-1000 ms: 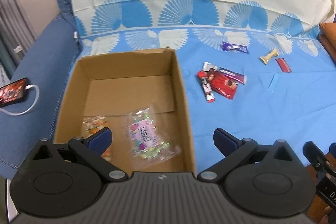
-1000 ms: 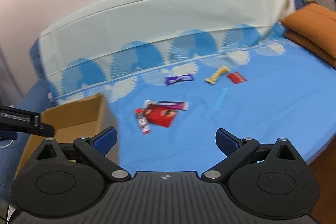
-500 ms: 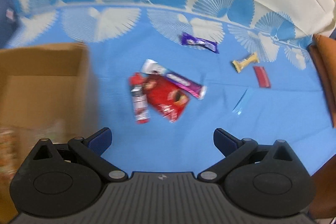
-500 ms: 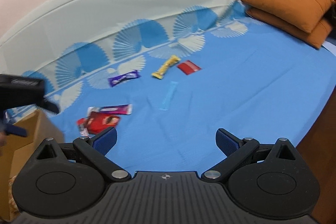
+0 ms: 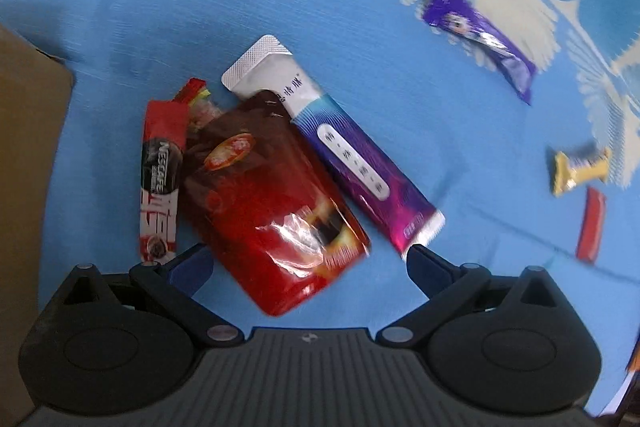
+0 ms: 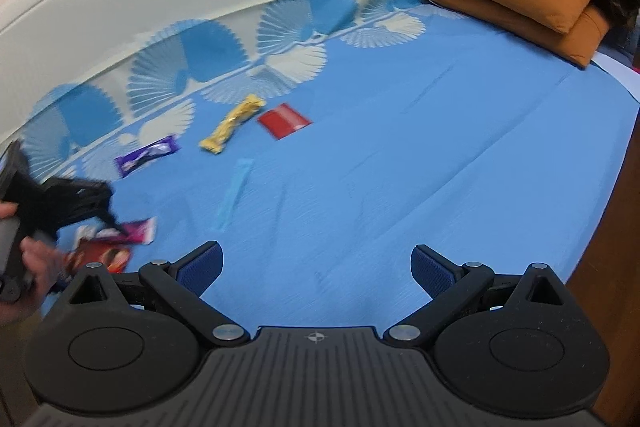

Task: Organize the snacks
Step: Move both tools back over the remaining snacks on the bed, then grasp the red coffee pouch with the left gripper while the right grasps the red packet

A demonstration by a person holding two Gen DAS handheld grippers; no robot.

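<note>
A cardboard box (image 5: 28, 155) sits at the far left. Right of the box lie a coffee stick (image 5: 160, 179), a red pouch (image 5: 272, 211) and a purple-and-white sachet (image 5: 340, 147), bunched together on the blue bedsheet (image 5: 360, 7). The left gripper (image 5: 308, 263) hangs spread wide over the red pouch, touching nothing. Farther right of the box, the right gripper (image 6: 316, 267) gapes empty above bare sheet.

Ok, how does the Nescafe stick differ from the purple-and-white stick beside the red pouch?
The Nescafe stick is red with a dark band and lies left of the red pouch; the purple-and-white stick lies on its right. The Nescafe stick looks shorter and narrower; the purple-and-white stick is longer and wider. The Nescafe stick runs nearly straight toward the left gripper; the purple-and-white stick runs diagonally. Both are flat sealed sachets that seem to touch the pouch.
</note>
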